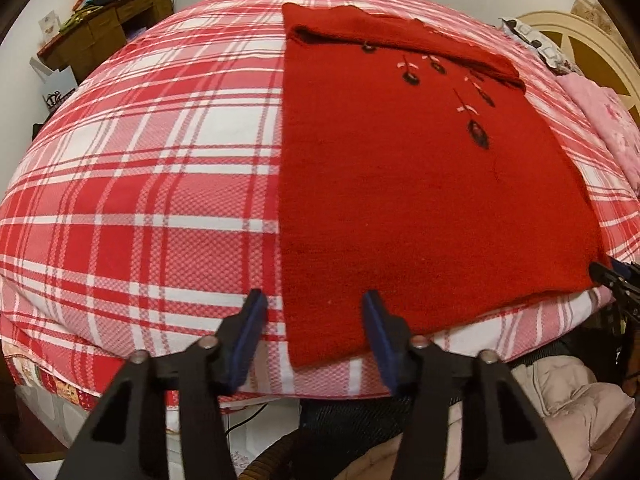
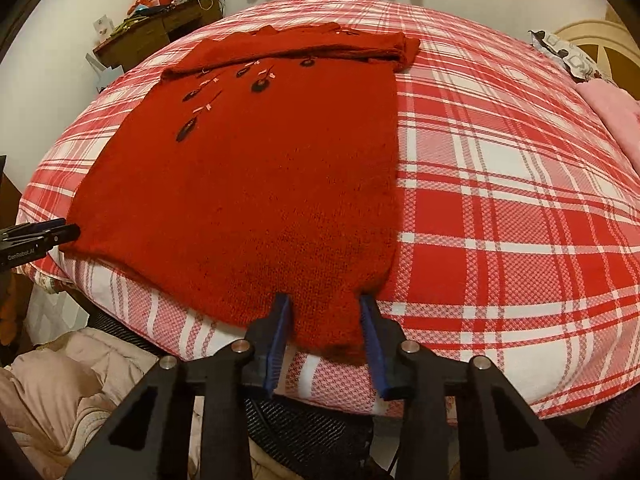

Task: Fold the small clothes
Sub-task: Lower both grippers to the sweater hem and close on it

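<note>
The left gripper (image 1: 314,306) stands with its jaws part open over the near left corner of the red knitted sweater with dark embroidered flowers (image 1: 400,184). The corner lies between the blue pads; the right pad (image 1: 378,336) lies on the knit, the left one (image 1: 250,336) is over the bed's red-and-white plaid cover (image 1: 140,184), clear of the sweater. No grip shows.

The right gripper (image 2: 324,306) has narrower jaws, set astride the sweater's near right corner. Both blue pads (image 2: 280,332) meet the knit, which bunches a little between them, so this corner looks pinched.

The sweater lies flat on the bed, hem toward the cameras, sleeves folded across the top.

The hem's edge under the right jaws is dark and hard to make out. In each view the other gripper is cut off at the frame's edge. The cluttered brown wooden desk (image 2: 160,28) is small and blurred.
</note>
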`<state>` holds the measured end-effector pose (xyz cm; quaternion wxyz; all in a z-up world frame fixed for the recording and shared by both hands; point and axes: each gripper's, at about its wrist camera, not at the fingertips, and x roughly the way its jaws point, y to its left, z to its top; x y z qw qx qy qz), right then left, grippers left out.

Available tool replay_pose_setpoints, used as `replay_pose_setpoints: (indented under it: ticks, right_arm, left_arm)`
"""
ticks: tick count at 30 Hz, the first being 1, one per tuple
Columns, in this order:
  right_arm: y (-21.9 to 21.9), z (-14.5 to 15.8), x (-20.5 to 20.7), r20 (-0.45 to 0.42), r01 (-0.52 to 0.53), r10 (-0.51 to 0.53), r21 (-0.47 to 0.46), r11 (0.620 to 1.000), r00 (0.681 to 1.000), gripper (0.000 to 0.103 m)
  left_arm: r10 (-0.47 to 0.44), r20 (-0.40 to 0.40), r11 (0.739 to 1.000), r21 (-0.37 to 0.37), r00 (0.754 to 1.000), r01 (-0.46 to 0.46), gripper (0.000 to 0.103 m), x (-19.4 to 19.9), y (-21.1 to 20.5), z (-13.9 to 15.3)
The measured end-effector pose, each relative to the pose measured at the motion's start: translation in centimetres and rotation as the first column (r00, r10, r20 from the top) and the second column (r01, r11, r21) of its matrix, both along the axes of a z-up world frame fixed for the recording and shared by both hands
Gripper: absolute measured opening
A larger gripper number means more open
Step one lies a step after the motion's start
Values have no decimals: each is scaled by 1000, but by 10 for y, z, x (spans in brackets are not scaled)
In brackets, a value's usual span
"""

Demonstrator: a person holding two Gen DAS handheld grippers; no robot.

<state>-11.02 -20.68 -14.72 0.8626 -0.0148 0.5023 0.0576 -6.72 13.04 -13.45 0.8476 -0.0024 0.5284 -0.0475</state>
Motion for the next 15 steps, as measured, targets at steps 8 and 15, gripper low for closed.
replay_pose_setpoints:
  ticks: [8, 15]
  right_arm:
    - [-6, 11, 2, -9, -13, 13, 65, 998, 1000, 9]
    - [-17, 51, 32, 53, -23, 10, 254, 967, 999, 8]
  left_arm:
    - [-42, 19, 999, -32, 999, 43, 12, 0, -9, 8]
    - [-51, 84, 998, -34, 995, 54, 12, 25, -14, 42]
